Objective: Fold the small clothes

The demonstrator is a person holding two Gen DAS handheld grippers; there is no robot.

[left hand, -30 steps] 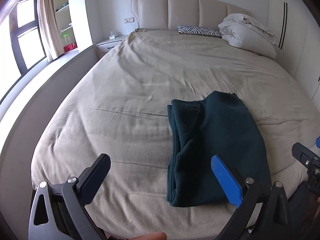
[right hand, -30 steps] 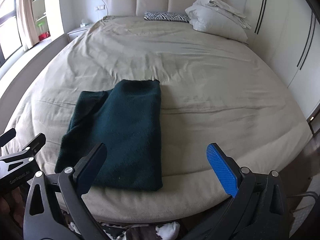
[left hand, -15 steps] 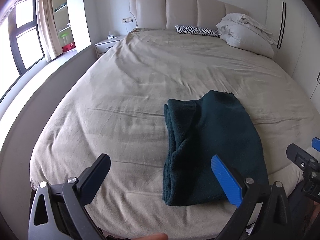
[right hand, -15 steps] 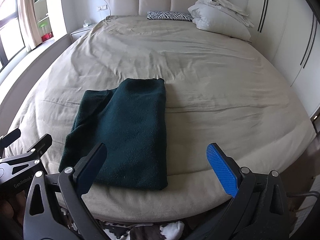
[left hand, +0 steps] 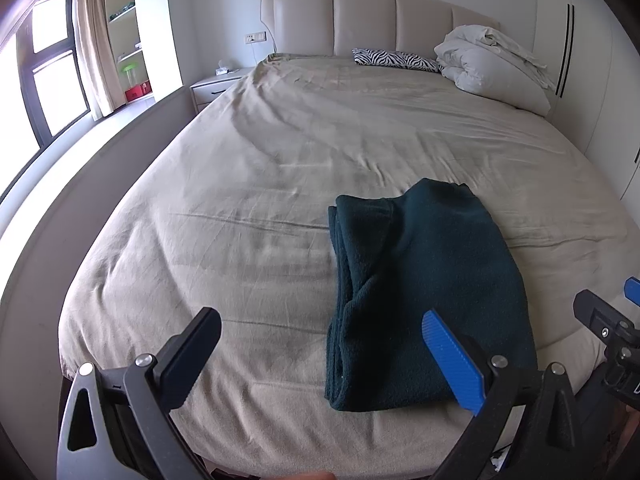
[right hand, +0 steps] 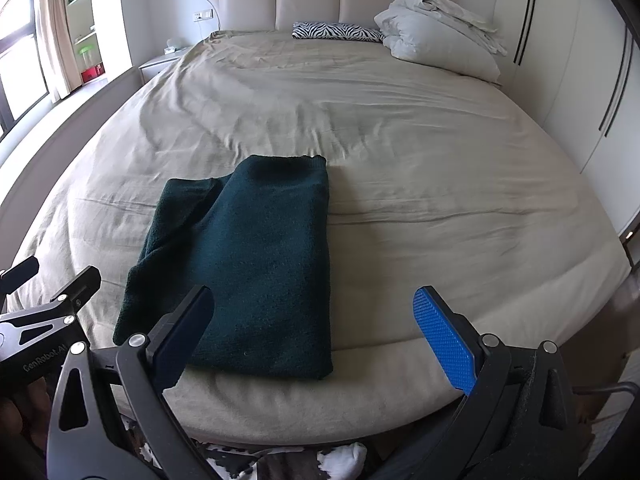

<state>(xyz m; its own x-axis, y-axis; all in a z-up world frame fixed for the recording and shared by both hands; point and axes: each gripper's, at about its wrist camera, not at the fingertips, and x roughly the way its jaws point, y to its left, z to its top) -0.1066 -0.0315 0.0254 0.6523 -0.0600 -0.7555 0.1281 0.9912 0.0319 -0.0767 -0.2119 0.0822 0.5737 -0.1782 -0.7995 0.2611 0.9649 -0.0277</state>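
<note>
A dark green fleece garment (left hand: 424, 288) (right hand: 248, 264) lies folded into a long rectangle near the foot edge of the bed (left hand: 248, 208) (right hand: 440, 184). One folded layer sticks out along its left side. My left gripper (left hand: 320, 344) hovers open just short of the bed's foot edge, with the garment ahead of its right finger. My right gripper (right hand: 312, 328) is open too, held back from the edge, the garment ahead of its left finger. Neither touches the cloth. Each gripper shows at the edge of the other's view.
A beige sheet covers the bed. At the headboard lie a zebra-print pillow (left hand: 394, 60) and a bundled white duvet (left hand: 492, 68). A nightstand (left hand: 212, 88) and window are at the left, wardrobe doors (right hand: 600, 80) at the right. A patterned rug (right hand: 256, 460) lies below the foot edge.
Both grippers stay open and empty. Both views have shifted slightly, as if the grippers have drawn back and risen a little. The garment has not moved.
</note>
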